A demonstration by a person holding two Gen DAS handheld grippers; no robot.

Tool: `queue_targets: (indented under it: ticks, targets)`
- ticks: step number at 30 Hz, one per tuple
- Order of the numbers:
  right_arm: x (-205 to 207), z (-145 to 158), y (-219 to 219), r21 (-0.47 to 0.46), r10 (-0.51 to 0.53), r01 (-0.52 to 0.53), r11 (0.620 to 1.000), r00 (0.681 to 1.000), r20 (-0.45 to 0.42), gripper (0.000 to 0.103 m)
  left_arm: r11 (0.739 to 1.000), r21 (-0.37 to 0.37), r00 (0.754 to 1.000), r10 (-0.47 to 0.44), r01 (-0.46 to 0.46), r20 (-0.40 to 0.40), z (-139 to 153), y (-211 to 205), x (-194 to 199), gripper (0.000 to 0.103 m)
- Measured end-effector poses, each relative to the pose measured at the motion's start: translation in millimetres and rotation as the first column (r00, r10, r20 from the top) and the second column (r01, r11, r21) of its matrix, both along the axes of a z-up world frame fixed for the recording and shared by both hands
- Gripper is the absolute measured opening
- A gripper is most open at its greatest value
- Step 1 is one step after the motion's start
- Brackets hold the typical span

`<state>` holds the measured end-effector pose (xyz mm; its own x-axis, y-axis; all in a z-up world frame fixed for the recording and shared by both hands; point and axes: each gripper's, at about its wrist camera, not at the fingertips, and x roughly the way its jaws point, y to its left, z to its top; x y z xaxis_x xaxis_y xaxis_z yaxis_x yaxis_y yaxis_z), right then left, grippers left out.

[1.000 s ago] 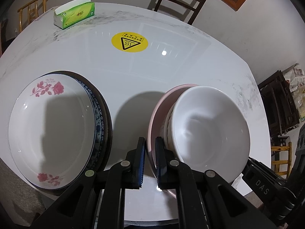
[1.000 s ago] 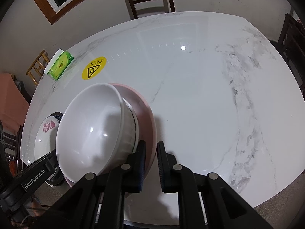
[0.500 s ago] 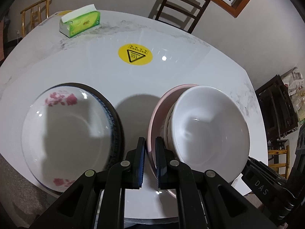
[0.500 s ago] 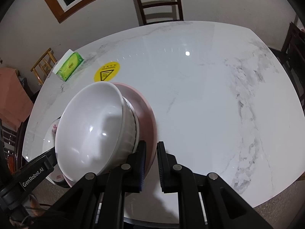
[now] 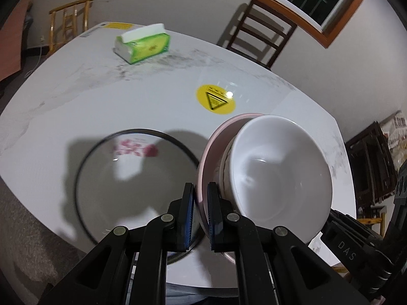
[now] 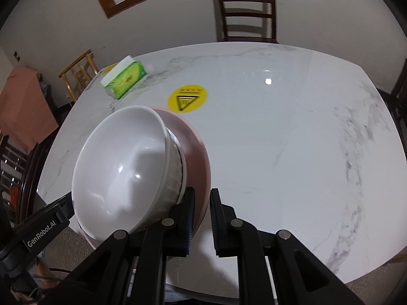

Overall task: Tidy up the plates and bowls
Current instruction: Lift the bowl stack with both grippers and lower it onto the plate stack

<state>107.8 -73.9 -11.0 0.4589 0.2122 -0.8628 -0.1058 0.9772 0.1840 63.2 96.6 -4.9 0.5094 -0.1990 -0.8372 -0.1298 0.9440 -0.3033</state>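
Both grippers (image 5: 201, 213) (image 6: 202, 218) pinch the pink plate (image 5: 211, 150) carrying white bowls (image 5: 279, 175), above the flowered plate (image 5: 132, 178).

"GenRobot.AI" runs in white along the black left gripper (image 6: 38, 233), seen from the right wrist. "DAS" marks the right gripper (image 5: 353, 251) body in the left-wrist view. A yellow sticker (image 5: 216, 99) on the table (image 6: 279, 152) bears a triangular warning sign; its text is unreadable.

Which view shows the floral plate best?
The left wrist view: the floral plate lies flat on the table, dark rim and pink flowers visible, though blurred and partly hidden by the left gripper. In the right wrist view it does not show.
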Motion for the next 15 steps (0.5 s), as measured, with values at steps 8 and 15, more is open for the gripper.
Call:
queue_targets:
  ticks: [8, 15]
  targets:
    - [4, -1, 49, -0.002, 0.077, -0.077, 0.997, 0.997, -0.013, 0.012, 0.997, 0.013, 0.997, 0.071, -0.071, -0.001, 4, 49, -9, 0.006]
    - [5, -10, 78, -0.012, 0.111, -0.111, 0.994, 0.993, -0.044, 0.012, 0.993, 0.003, 0.993, 0.119, -0.119, -0.005, 0, 82, -16, 0.006]
